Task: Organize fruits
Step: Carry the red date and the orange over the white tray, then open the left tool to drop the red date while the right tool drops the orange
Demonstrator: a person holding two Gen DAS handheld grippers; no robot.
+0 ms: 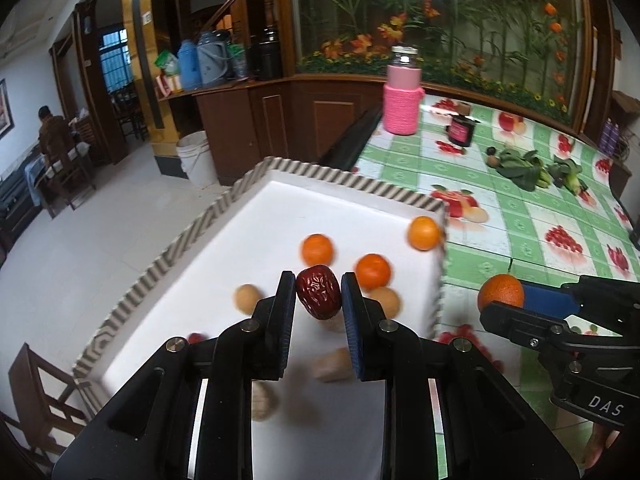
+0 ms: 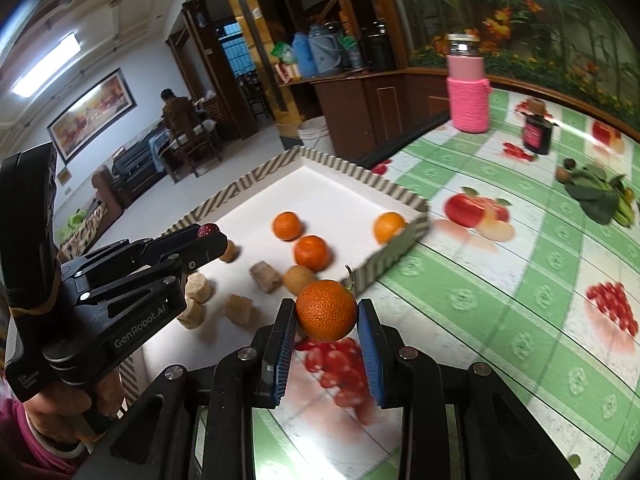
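The left hand-held gripper pinched a wrinkled red date between its blue pads, above a white tray with a striped rim. The right hand-held gripper clamped a stemmed orange over the desk, just off the tray's corner. Three small oranges sat toward the tray's one o'clock side; blurred tan lumps, possibly longans, lay toward seven o'clock. A pink knit-sleeved bottle stood at the desk's far edge.
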